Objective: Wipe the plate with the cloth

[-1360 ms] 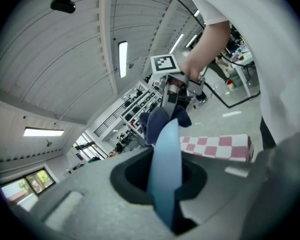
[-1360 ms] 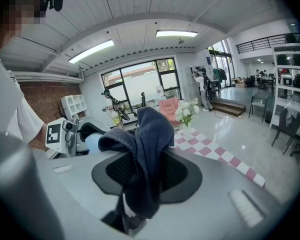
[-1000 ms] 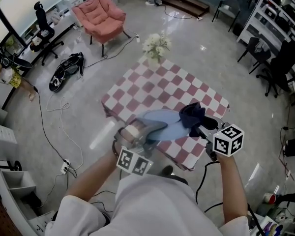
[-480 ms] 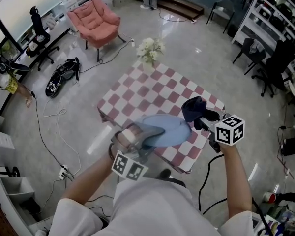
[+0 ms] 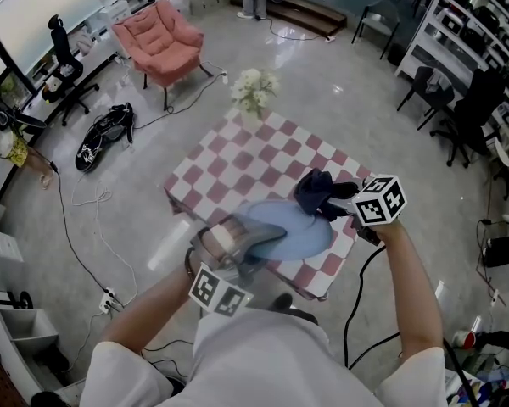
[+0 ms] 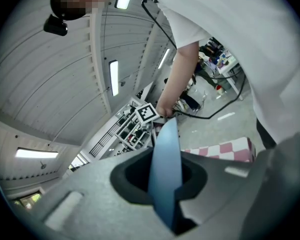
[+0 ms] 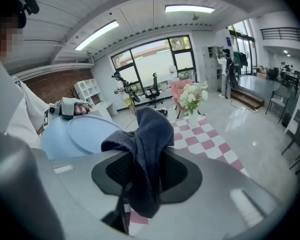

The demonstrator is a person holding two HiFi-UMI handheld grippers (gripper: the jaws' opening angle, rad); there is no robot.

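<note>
A light blue plate (image 5: 286, 229) is held above the near edge of the checkered table (image 5: 237, 172), and my left gripper (image 5: 253, 235) is shut on its left rim. In the left gripper view the plate (image 6: 166, 170) stands edge-on between the jaws. My right gripper (image 5: 332, 203) is shut on a dark navy cloth (image 5: 316, 192), which hangs at the plate's right rim. In the right gripper view the cloth (image 7: 146, 156) drapes over the jaws, with the plate (image 7: 79, 136) just to its left.
A vase of white flowers (image 5: 253, 91) stands at the table's far corner. A pink armchair (image 5: 159, 35) and a black bag (image 5: 104, 131) are on the floor to the left. Cables (image 5: 93, 227) run along the floor. Shelving (image 5: 475, 32) and chairs line the right.
My right gripper with the cloth has moved left and up, onto the plate's right rim. The left gripper keeps hold of the plate, nearly in place.
</note>
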